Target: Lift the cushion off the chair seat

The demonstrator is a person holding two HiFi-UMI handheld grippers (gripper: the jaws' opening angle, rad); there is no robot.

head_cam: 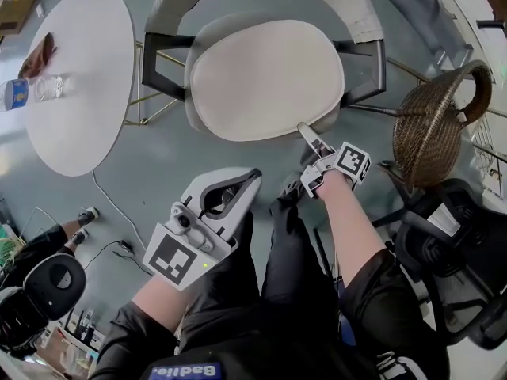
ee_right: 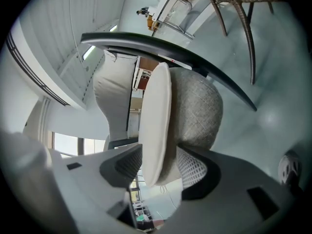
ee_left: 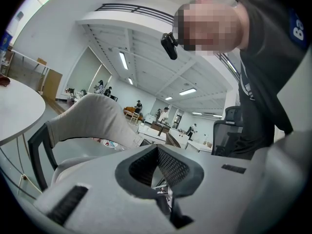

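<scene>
Here, cushion (head_cam: 265,77) flat on seat (head_cam: 192,58), long axis left-right, edge inside right tongs (head_cam: 305,130)

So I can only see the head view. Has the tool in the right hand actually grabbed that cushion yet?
Observer: Not yet. In the right gripper view, the jaws of the right gripper stand wide apart, with the front edge of the cushion between them.
Visitor: Just the cushion in there?
Observer: No, the grey edge of the chair seat beside it appears to sit in the gap too.
Visitor: And the other tool?
Observer: The left gripper is shut on nothing, its tips together, pointing toward the chair back.
</scene>
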